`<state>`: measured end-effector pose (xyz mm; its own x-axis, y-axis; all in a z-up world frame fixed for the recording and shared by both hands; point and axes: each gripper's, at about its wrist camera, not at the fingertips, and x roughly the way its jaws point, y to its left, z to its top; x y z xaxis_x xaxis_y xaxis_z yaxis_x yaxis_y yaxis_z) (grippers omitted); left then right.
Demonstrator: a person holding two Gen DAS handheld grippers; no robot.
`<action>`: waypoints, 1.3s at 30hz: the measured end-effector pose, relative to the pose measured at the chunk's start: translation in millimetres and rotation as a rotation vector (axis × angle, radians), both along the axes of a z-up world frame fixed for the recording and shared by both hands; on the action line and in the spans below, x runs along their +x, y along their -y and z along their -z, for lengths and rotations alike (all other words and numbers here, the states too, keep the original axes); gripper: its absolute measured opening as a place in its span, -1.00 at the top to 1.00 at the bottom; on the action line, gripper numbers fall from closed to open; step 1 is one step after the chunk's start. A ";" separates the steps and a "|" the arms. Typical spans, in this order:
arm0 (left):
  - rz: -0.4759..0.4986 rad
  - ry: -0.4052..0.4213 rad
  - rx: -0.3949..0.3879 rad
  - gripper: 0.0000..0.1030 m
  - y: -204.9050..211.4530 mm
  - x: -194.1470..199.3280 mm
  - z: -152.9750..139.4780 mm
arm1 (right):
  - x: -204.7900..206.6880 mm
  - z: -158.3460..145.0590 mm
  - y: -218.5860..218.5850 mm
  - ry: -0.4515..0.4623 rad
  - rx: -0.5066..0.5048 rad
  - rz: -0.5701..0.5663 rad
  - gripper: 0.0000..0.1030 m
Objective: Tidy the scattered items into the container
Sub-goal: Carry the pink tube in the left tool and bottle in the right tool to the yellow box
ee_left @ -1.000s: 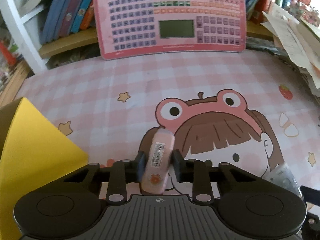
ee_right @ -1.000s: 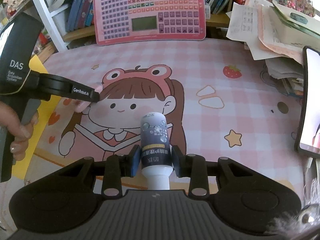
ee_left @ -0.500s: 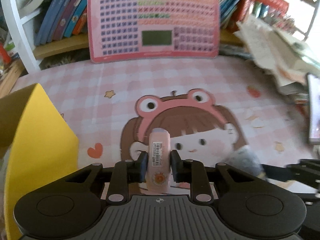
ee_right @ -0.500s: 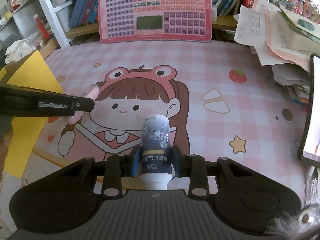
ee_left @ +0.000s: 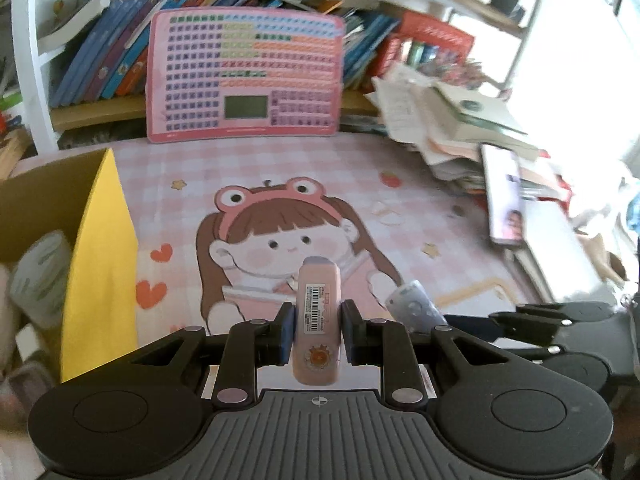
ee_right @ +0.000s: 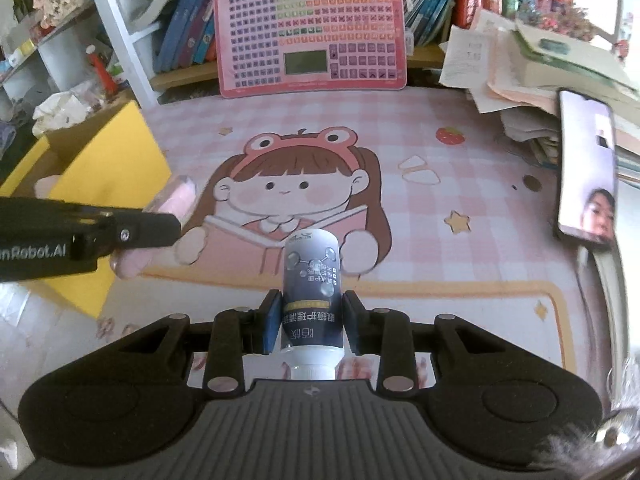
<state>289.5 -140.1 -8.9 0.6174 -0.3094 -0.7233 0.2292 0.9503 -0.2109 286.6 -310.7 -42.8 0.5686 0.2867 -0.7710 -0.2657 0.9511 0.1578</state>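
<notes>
My left gripper [ee_left: 318, 326] is shut on a pink tube [ee_left: 318, 312] with a barcode label and holds it above the pink cartoon mat [ee_left: 280, 184]. The yellow cardboard box [ee_left: 102, 248] stands open at its left, with a pale roll [ee_left: 38, 276] inside. My right gripper [ee_right: 310, 326] is shut on a dark blue bottle [ee_right: 312, 292] with a white cap, held above the mat's front edge. The bottle also shows in the left wrist view [ee_left: 414, 308]. In the right wrist view the left gripper [ee_right: 152, 230] with the pink tube [ee_right: 176, 200] is at the left, beside the yellow box [ee_right: 108, 168].
A pink keyboard-like board [ee_right: 310, 30] leans against the bookshelf at the back. A pile of papers and books [ee_right: 552, 64] and a lit phone [ee_right: 586, 168] stand at the right. Shelves with clutter [ee_right: 52, 60] are at the far left.
Both grippers have pulled back and risen with their items. The left gripper has swung so the box opening now shows at its left.
</notes>
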 end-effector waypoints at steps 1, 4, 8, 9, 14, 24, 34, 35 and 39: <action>0.012 0.003 -0.011 0.55 -2.6 -9.4 -1.8 | -11.3 -4.0 -2.4 0.006 -0.002 0.009 0.41; 0.041 0.008 -0.033 0.55 -16.2 -34.1 -3.7 | -36.9 -11.5 -7.4 -0.002 -0.009 0.035 0.41; 0.044 0.001 -0.060 0.55 -36.9 -64.7 -2.5 | -69.2 -16.8 -20.0 -0.015 -0.028 0.045 0.41; 0.043 -0.002 -0.064 0.55 -42.5 -72.5 -2.0 | -75.4 -18.0 -23.2 -0.018 -0.032 0.044 0.41; 0.049 -0.008 -0.067 0.55 -66.1 -110.2 -2.0 | -112.2 -25.4 -40.8 -0.010 -0.022 0.049 0.41; 0.014 -0.017 -0.123 0.55 -114.0 -179.7 -6.6 | -184.7 -32.2 -81.9 -0.020 0.011 0.022 0.41; -0.045 -0.008 -0.139 0.55 -156.2 -217.4 -8.6 | -214.2 -37.6 -119.6 0.005 -0.008 -0.035 0.41; -0.050 -0.010 -0.140 0.55 -159.5 -220.7 -8.1 | -216.8 -37.9 -123.3 0.005 -0.011 -0.043 0.41; -0.069 -0.019 -0.145 0.55 -171.9 -231.8 -6.0 | -224.2 -38.3 -136.0 -0.001 -0.017 -0.076 0.41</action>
